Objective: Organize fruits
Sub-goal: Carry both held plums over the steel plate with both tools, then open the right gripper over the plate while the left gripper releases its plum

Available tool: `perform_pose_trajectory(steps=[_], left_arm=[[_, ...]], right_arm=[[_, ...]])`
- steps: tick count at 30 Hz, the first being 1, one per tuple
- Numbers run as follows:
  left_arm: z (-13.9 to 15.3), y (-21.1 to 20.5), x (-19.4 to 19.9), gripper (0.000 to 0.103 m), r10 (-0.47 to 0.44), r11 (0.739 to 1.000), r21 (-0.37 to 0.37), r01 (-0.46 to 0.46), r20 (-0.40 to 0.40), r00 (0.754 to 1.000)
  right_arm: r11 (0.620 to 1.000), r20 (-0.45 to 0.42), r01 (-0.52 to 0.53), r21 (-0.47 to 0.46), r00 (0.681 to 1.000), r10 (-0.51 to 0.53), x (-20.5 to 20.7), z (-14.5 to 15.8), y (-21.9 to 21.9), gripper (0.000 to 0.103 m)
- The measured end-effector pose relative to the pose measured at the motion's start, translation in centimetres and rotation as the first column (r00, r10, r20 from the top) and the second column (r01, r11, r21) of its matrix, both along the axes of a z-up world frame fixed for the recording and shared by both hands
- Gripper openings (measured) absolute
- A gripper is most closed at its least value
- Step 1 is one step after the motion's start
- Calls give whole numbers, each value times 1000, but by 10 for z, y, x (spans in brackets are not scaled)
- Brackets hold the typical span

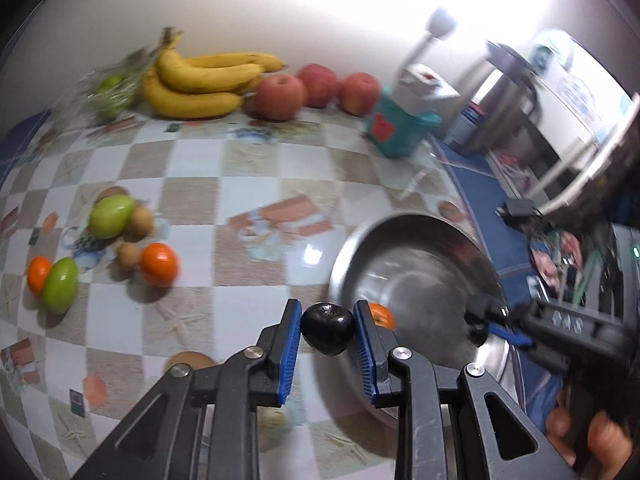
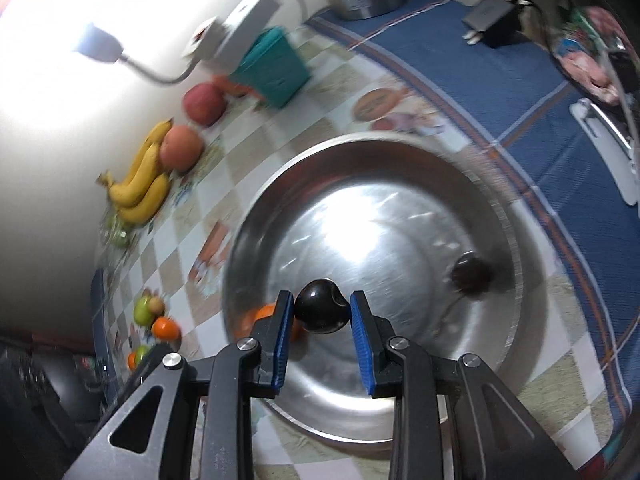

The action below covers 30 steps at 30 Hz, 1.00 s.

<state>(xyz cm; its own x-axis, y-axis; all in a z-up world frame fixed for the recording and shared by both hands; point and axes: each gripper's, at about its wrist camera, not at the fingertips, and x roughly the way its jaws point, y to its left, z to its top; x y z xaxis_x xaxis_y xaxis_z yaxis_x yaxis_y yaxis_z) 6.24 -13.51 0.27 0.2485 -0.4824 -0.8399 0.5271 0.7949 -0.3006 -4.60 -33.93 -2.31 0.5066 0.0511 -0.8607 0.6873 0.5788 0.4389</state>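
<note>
My left gripper [image 1: 327, 334] is shut on a dark plum [image 1: 327, 332], held above the checked tablecloth just left of a steel bowl [image 1: 352, 240]. An orange [image 1: 382, 315] peeks out behind its right finger at the bowl's edge. Over the same bowl [image 2: 360, 220] my right gripper [image 2: 321, 310] is shut on another dark plum [image 2: 320, 308]. A third dark plum [image 2: 471, 273] lies inside the bowl at the right. An orange [image 2: 262, 315] sits by the bowl's left wall, partly hidden by a finger. In the left wrist view my right gripper [image 1: 478, 320] reaches over the bowl from the right, in a person's hand.
Bananas [image 1: 196, 80] and red apples [image 1: 280, 96] line the back wall. Green fruits [image 1: 110, 216], oranges [image 1: 159, 264] and small brown fruits [image 1: 140, 220] lie at the left. A teal box [image 1: 396, 128] stands behind the bowl. A blue cloth [image 2: 500, 80] with a charger lies beyond.
</note>
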Motion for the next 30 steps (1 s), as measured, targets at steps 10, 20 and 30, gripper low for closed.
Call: perform_pose_trajectory(steps=[10, 20, 30], left_arm=[[-9, -47, -42, 29, -179, 983, 53, 178, 22, 984], [-28, -62, -54, 29, -229, 969, 96, 229, -1, 973], [-38, -69, -60, 29, -249, 960, 130, 248, -13, 968]], right_arm=[[998, -22, 59, -34, 998, -60, -17, 3, -21, 30], [1000, -90, 9, -19, 996, -10, -10, -19, -16, 30], [1000, -142, -18, -12, 990, 16, -5, -34, -12, 30]])
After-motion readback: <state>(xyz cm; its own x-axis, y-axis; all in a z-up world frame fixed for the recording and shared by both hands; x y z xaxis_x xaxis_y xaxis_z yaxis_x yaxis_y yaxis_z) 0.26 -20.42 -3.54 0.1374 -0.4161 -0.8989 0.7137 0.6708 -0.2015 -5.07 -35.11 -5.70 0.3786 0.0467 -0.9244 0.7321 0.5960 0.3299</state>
